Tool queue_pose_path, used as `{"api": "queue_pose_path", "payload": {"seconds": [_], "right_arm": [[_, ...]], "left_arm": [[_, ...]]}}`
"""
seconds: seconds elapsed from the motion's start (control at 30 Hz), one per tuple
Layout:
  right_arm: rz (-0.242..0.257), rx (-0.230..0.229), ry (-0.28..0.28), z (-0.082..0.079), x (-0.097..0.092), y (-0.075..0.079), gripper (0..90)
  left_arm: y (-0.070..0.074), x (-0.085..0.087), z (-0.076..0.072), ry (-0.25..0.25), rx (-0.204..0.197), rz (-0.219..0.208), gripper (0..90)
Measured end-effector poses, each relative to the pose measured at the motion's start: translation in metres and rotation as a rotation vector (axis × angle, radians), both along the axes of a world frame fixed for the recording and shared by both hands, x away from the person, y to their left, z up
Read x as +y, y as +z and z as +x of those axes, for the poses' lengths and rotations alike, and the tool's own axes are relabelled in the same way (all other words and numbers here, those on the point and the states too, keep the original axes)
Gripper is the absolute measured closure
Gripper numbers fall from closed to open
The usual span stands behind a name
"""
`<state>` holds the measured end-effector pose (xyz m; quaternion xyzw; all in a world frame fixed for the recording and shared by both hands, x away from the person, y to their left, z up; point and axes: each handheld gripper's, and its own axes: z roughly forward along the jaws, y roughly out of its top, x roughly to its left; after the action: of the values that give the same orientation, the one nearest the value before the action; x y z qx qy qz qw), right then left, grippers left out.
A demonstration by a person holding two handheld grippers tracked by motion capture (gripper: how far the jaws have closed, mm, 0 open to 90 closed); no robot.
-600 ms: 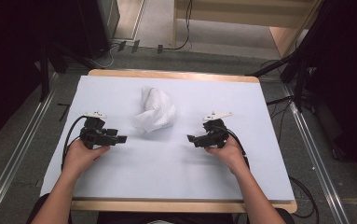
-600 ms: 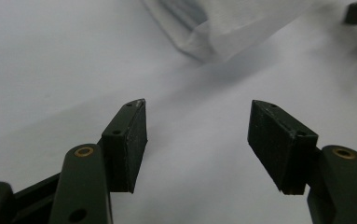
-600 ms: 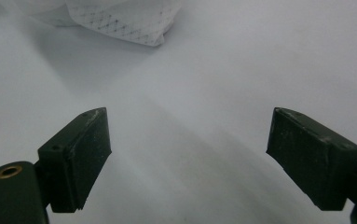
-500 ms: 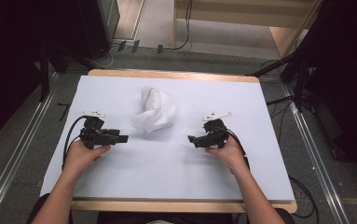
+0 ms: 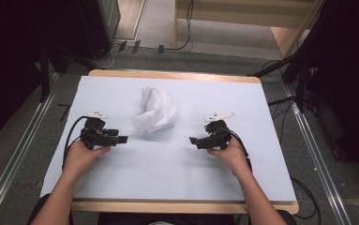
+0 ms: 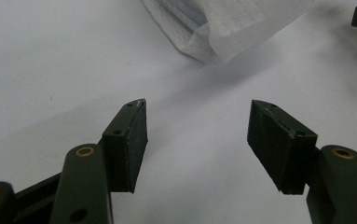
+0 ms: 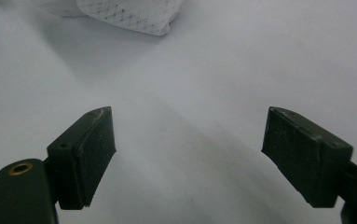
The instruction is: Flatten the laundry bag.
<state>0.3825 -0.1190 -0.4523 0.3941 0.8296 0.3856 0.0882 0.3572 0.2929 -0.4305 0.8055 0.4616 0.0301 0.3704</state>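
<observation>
The crumpled white cloth (image 5: 154, 110) lies in a loose heap on the table (image 5: 261, 187), somewhat nearer the far edge than the near one and a little left of the middle. It is bunched and folded over itself, with nothing spread flat or squared up; in the left gripper view a folded corner of it (image 6: 223, 28) sits ahead of the jaws, well clear of them, and in the right gripper view a cross-hatched edge (image 7: 129, 16) shows at the top, also apart from the jaws.

The left tool (image 5: 121, 139) rests low over the table to the left of the cloth, pointing toward it, jaws standing wide with bare table between them. The right tool (image 5: 195, 140) sits to the right of the cloth, aimed back at it, its jaws likewise spread and holding nothing. Neither touches the cloth.

Judging from this, the work on the cloth has not begun: both tools are poised on either side, and the reach, the grasp and whatever handling follows, likely spreading or folding, all remain to be done.
</observation>
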Motion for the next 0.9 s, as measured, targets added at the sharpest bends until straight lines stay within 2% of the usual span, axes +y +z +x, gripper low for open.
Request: {"api": "queue_pose_path", "payload": {"seconds": [0.47,0.5,0.73,0.83,0.9], "right_arm": [[0.013,0.009,0.031,0.001,0.003,0.002,29.3],[0.011,0.02,0.027,0.0,0.003,0.002,30.1],[0.04,0.015,0.028,0.002,-0.001,0.008,38.9],[0.046,0.021,0.025,0.001,0.0,0.012,44.1],[0.051,0.047,0.01,0.001,0.002,0.017,48.8]], "left_arm": [[0.0,0.002,0.003,0.008,-0.001,-0.001,38.6],[0.0,0.002,0.004,0.01,-0.004,-0.002,38.6],[0.0,0.003,0.002,0.001,-0.006,0.001,38.7],[0.002,0.005,-0.001,0.014,-0.011,-0.006,38.6],[0.003,0.007,-0.003,0.017,-0.015,-0.005,38.6]]}}
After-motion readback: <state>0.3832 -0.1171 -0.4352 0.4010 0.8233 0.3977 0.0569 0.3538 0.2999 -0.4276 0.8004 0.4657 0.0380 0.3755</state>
